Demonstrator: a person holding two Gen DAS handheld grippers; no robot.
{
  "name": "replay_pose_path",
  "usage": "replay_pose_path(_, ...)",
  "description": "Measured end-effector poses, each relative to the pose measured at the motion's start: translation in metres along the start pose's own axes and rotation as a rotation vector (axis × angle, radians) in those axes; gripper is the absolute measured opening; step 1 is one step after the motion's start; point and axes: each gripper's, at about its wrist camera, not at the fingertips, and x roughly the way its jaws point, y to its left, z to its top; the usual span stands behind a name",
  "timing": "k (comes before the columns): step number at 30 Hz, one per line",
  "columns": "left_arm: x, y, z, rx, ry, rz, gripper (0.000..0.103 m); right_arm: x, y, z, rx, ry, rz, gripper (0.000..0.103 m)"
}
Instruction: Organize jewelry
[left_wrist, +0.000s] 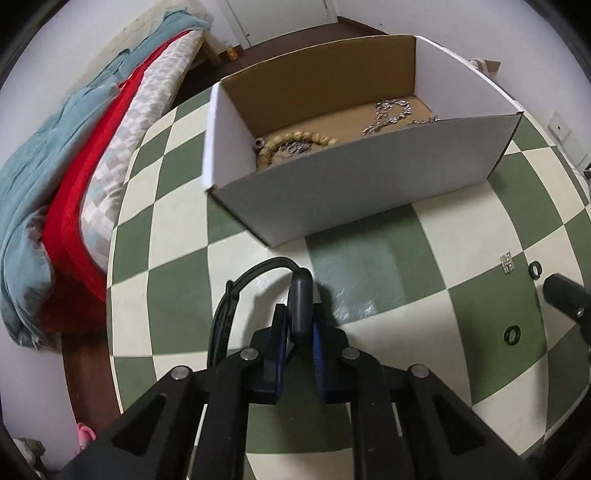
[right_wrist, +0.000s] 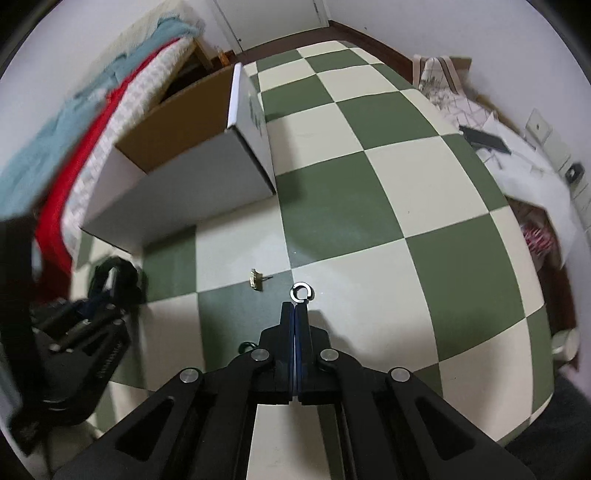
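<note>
My left gripper is shut on a dark bangle and holds it above the checkered table, in front of the white cardboard box. The box holds a beaded bracelet and silver chains. A small rhinestone piece and two dark rings lie on the table at right. My right gripper is shut with nothing between its fingers, its tips just behind an open ring. A small gold piece lies to its left.
A bed with teal, red and patterned bedding runs along the table's left. The box stands left of my right gripper. Papers and a bag sit past the table's right edge. The left gripper shows in the right wrist view.
</note>
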Motion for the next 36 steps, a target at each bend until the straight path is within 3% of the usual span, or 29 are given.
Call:
replay_pose_path(2,-0.001,0.002,-0.005,-0.016,0.005,0.001,0.01,-0.003,-0.001,0.0,-0.001,-0.005,0.011,0.005)
replay_pose_path(4,-0.002,0.005,-0.011,-0.041,0.014,0.003,0.01,-0.003,0.001,0.0,-0.024,-0.011,-0.005,0.02)
replay_pose_path(9,-0.004,0.01,-0.021,-0.078,0.028,0.0,0.01,0.008,0.014,0.002,-0.117,-0.026,-0.091,0.025)
replay_pose_path(16,-0.002,0.011,-0.022,-0.077,0.028,-0.001,0.01,0.016,0.04,0.003,-0.247,-0.052,-0.223,0.025)
replay_pose_path(25,-0.002,0.011,-0.021,-0.082,0.029,-0.004,0.01,0.016,0.041,0.002,-0.252,-0.061,-0.233,0.024)
replay_pose_path(28,-0.002,0.013,-0.021,-0.089,0.032,-0.009,0.01,0.016,0.043,-0.001,-0.256,-0.064,-0.232,0.014)
replay_pose_path(36,-0.018,0.024,-0.019,-0.116,-0.001,-0.01,0.01,0.008,0.04,-0.003,-0.241,-0.075,-0.227,0.013)
